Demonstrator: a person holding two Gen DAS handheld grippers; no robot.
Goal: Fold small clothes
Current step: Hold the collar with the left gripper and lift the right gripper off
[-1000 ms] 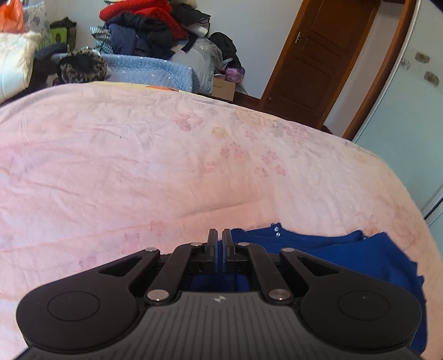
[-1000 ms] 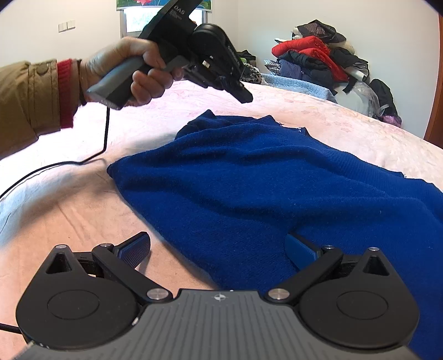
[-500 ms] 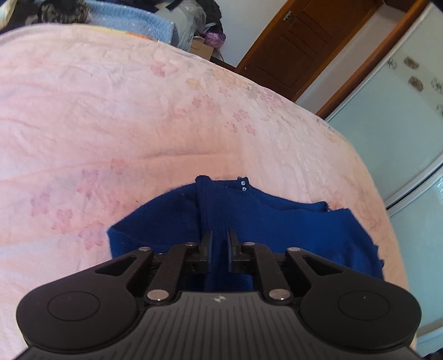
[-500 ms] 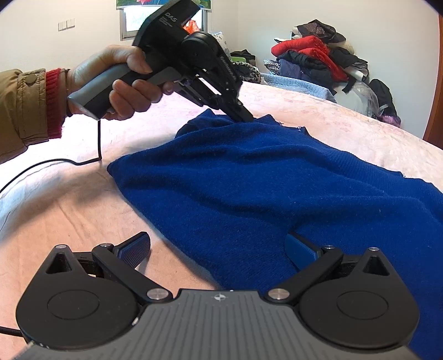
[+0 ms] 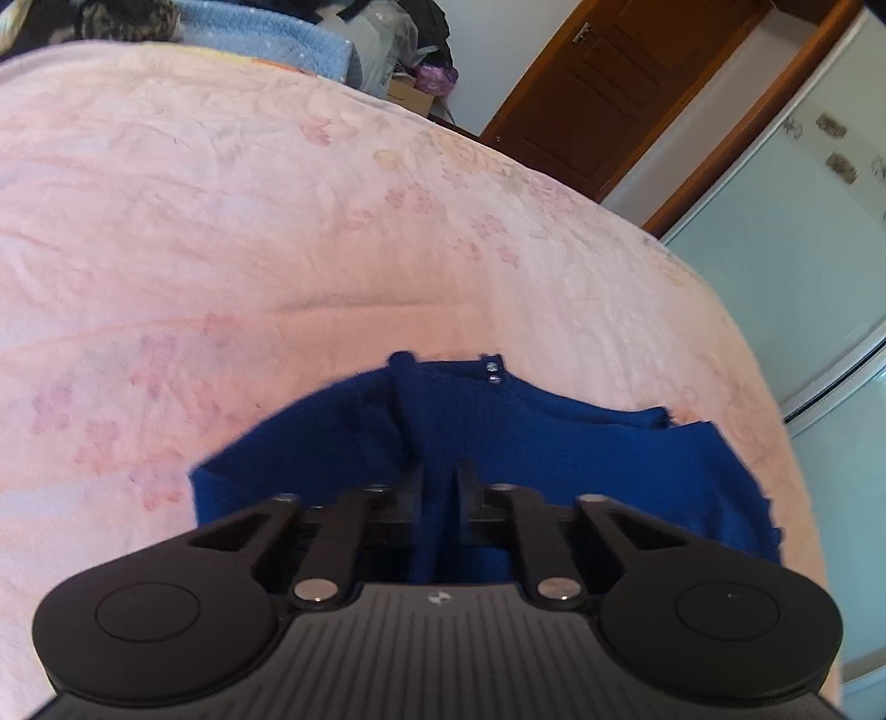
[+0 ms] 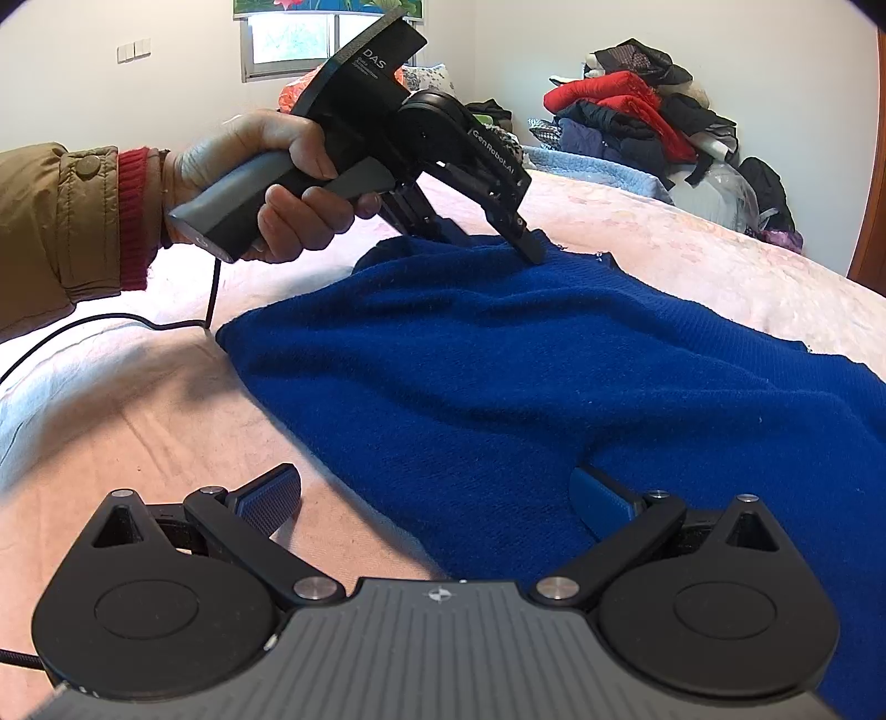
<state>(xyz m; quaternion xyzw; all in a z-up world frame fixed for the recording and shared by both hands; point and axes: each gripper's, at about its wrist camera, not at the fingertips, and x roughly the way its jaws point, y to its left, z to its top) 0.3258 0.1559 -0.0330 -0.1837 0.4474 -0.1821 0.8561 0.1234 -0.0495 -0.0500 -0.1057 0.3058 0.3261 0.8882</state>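
Pinching the sweater (image 6: 498,360) near its collar, left claw (image 5: 440,472) clamps; right claw (image 6: 432,479) gapes astride its edge.

You have bright, even daylight from the window (image 6: 288,47) behind the left gripper (image 6: 534,252). Below that window the hand (image 6: 260,183) casts a soft shadow on the pink bedspread (image 6: 127,399). Both fisheye views bend strongly and darken at the corners. The left wrist view is slightly motion-blurred; the wall around the window is glare-washed.
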